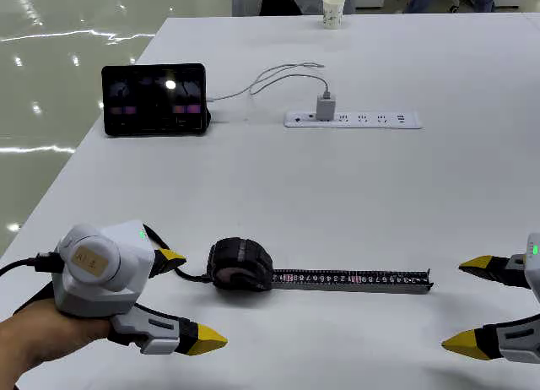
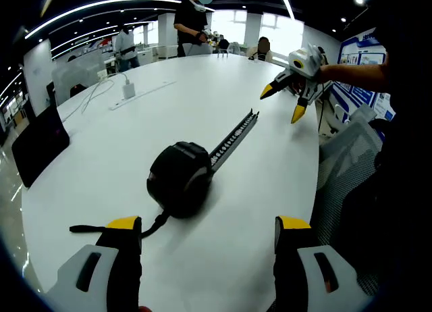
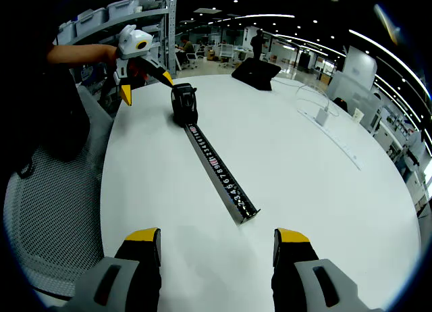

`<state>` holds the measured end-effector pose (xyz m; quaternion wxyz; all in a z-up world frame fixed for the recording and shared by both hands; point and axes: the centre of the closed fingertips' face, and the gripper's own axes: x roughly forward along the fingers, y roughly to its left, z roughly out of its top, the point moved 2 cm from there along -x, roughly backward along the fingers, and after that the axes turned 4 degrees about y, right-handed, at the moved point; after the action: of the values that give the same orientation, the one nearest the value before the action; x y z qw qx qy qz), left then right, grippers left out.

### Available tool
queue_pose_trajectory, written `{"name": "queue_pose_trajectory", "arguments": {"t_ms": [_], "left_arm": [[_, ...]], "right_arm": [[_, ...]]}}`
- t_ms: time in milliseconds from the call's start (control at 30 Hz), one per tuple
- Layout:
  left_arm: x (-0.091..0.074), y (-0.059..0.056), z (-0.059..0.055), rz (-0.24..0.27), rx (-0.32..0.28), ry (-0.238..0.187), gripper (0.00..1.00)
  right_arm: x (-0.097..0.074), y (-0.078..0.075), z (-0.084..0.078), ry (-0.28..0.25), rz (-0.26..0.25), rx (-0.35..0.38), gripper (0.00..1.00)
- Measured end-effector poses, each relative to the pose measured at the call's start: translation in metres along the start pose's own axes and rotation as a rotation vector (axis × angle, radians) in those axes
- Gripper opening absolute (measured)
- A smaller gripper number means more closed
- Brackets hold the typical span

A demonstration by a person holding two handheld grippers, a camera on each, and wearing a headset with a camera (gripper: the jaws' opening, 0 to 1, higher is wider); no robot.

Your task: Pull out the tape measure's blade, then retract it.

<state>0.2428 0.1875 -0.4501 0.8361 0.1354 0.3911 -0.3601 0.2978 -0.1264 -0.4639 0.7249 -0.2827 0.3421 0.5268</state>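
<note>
Your left claw (image 1: 201,299) gapes beside the tape measure (image 1: 240,264); your right claw (image 1: 454,304) gapes past its drawn-out blade (image 1: 354,279).

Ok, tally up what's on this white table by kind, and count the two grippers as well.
Tape measure: 1
Tablet: 1
Power strip: 1
Charger with cable: 1
Paper cup: 1
Grippers: 2, the left gripper and the right gripper, both open
Total: 7
</note>
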Motion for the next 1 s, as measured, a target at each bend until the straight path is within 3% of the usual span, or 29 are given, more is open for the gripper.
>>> {"name": "queue_pose_trajectory", "arguments": {"t_ms": [233, 433, 667, 1000], "left_arm": [[-0.003, -0.010, 0.001, 0.041, -0.068, -0.056, 0.79], [-0.001, -0.020, 0.000, 0.052, -0.078, -0.069, 0.81], [-0.004, -0.026, 0.007, 0.099, -0.108, -0.122, 0.85], [-0.004, -0.039, 0.015, 0.123, -0.140, -0.170, 0.88]], "right_arm": [[-0.001, 0.012, 0.001, -0.031, -0.016, 0.045, 0.70], [-0.003, 0.019, 0.004, -0.060, -0.041, 0.092, 0.74], [-0.005, 0.024, 0.009, -0.093, -0.064, 0.131, 0.78], [-0.005, 0.033, 0.014, -0.129, -0.105, 0.190, 0.83]]}}
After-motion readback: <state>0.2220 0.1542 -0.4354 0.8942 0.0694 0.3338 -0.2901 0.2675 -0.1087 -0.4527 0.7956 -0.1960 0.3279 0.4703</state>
